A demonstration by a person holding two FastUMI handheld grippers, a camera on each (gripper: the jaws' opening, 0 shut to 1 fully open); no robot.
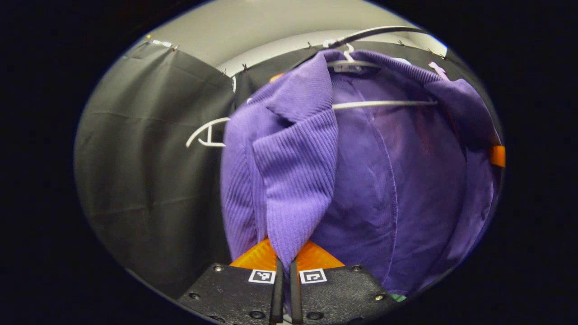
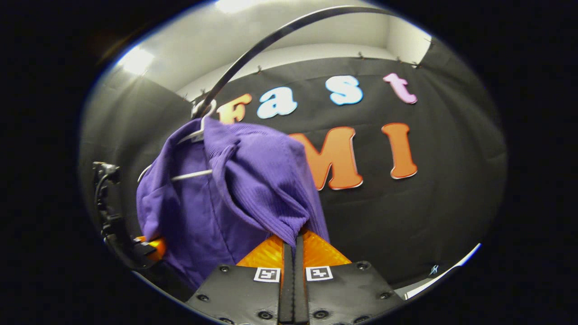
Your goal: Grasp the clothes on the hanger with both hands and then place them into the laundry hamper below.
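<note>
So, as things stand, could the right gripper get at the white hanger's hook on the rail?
Probably not right now. The right gripper is shut on the purple garment, low on its ribbed edge. The hook sits well above on the rail; the way up looks free, but it would have to let go first.

Readable words or numbers: none are showing on any object.
Left coded squares [image 1: 262, 276]: two black-and-white patterned squares are sitting on the body of the left tongs [image 1: 285, 259], at 6 o'clock in the left gripper view; they are carrying a block pattern, with no letters or digits.
Right coded squares [image 2: 266, 274]: a like pair is sitting on the body of the right tongs [image 2: 293, 237], at 6 o'clock in the right gripper view, also showing pattern only.
Neck tag [image 1: 347, 68]: a pale strip is lying inside the collar of the purple garment [image 1: 361, 180], toward 12 o'clock in the left gripper view; it is blurring too much to make out any print.
</note>
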